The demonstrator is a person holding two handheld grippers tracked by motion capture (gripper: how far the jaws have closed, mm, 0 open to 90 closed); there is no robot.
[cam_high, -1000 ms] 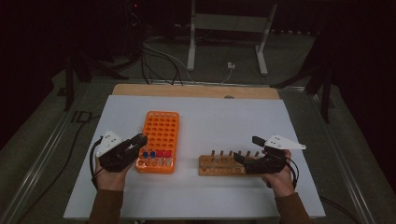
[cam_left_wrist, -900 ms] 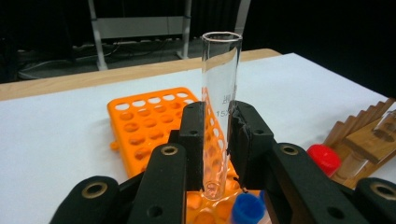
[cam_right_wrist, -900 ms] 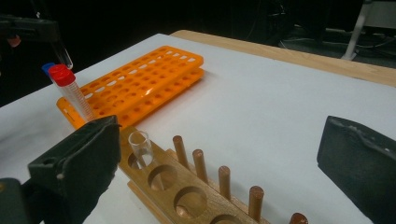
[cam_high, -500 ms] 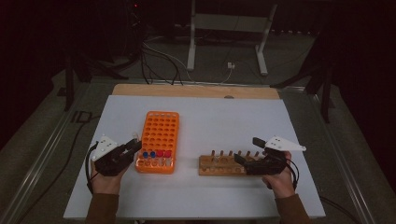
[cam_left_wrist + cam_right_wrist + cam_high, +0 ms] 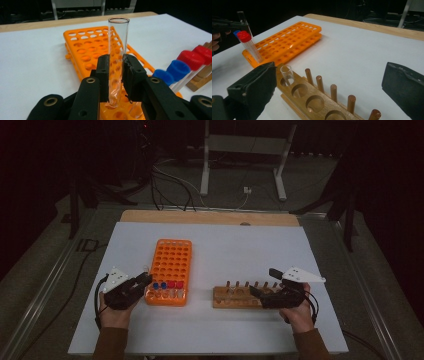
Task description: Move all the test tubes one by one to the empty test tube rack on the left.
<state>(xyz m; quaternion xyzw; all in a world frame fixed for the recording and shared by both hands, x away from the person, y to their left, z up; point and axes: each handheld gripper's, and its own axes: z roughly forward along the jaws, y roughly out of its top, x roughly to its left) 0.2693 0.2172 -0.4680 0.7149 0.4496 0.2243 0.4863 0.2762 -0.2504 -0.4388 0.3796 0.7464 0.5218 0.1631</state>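
Two-handed transfer of a glass test tube (image 5: 118, 60) between racks. The left gripper (image 5: 117, 75) is closed on the tube at its lower half, jaws pressing it from either side; the tube stands nearly upright, open rim upward, its rounded bottom just above the near corner of the orange rack (image 5: 87, 50). In the high view the left gripper (image 5: 142, 281) sits at the rack's near left corner, beside the capped tubes (image 5: 167, 286) in the front row. The right gripper (image 5: 329, 85) has its jaws spread wide and holds nothing; they straddle the near end of the wooden rack (image 5: 312, 100), where one short glass tube (image 5: 287, 73) already stands in the end hole. The wooden rack (image 5: 240, 296) lies to the right of the orange rack, well apart from the held tube; its free holes open upward, so the tube's long axis probably needs to stay vertical on the way across, with the left hand the carrier and the right steadying the rack
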